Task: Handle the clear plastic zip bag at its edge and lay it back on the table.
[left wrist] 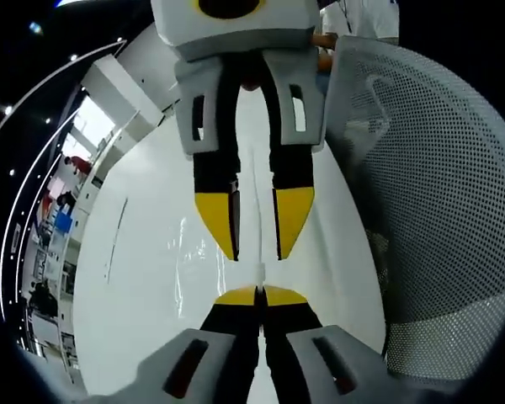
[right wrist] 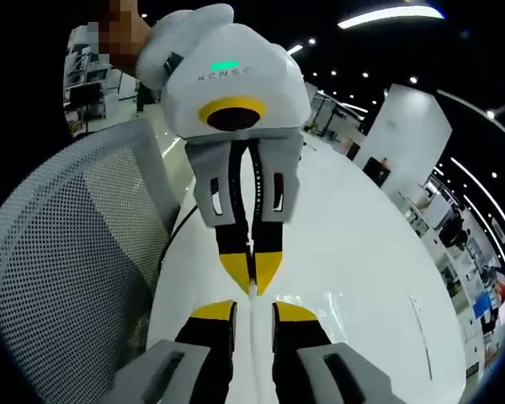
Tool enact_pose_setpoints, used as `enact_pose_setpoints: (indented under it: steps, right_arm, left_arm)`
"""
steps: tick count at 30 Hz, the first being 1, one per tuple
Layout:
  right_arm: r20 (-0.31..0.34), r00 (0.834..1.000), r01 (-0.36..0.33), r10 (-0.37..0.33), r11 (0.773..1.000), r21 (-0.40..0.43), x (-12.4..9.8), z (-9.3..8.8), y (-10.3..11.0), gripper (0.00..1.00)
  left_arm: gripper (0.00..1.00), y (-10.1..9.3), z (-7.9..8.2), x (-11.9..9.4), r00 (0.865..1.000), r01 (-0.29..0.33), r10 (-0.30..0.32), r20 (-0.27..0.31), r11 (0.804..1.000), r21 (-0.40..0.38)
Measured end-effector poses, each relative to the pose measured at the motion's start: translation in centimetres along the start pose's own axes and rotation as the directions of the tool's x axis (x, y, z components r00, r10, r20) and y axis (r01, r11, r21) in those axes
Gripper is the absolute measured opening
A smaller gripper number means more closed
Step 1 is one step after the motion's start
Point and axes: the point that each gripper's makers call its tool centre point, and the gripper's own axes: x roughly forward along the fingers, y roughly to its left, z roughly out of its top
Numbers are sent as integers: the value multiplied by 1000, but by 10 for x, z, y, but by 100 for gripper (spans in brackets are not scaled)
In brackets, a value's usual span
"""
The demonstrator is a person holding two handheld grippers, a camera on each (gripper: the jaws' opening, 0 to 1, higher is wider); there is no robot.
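Note:
The clear zip bag shows as a thin, edge-on strip stretched between the two grippers above the white table. Faint plastic glints lie to its left. My left gripper rises from the bottom with its yellow tips pressed together on the bag's edge. Facing it from the top, my right gripper has its yellow fingers apart, and the strip runs up through the gap. In the right gripper view the bag strip passes between the spread jaws of the right gripper, and the left gripper pinches it from above.
A white mesh office chair stands close beside the table and also appears as the chair back at the left. A person in a white shirt stands behind. Shelves and people line the far room.

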Motion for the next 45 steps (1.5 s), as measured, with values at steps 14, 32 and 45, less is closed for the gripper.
enact_pose_setpoints:
  steps: [14, 32, 45]
  right_arm:
    - [-1, 1000, -9, 9, 1000, -16, 4, 2, 2, 7]
    - [-17, 1000, -26, 25, 999, -45, 7, 2, 7, 0]
    - [-45, 999, -28, 27, 999, -31, 10, -1, 7, 0]
  left_arm:
    - [0, -3, 7, 0, 999, 29, -28, 33, 999, -39]
    - [0, -6, 11, 0, 998, 49, -46, 42, 996, -77]
    - [0, -7, 7, 3, 998, 59, -57, 19, 994, -95]
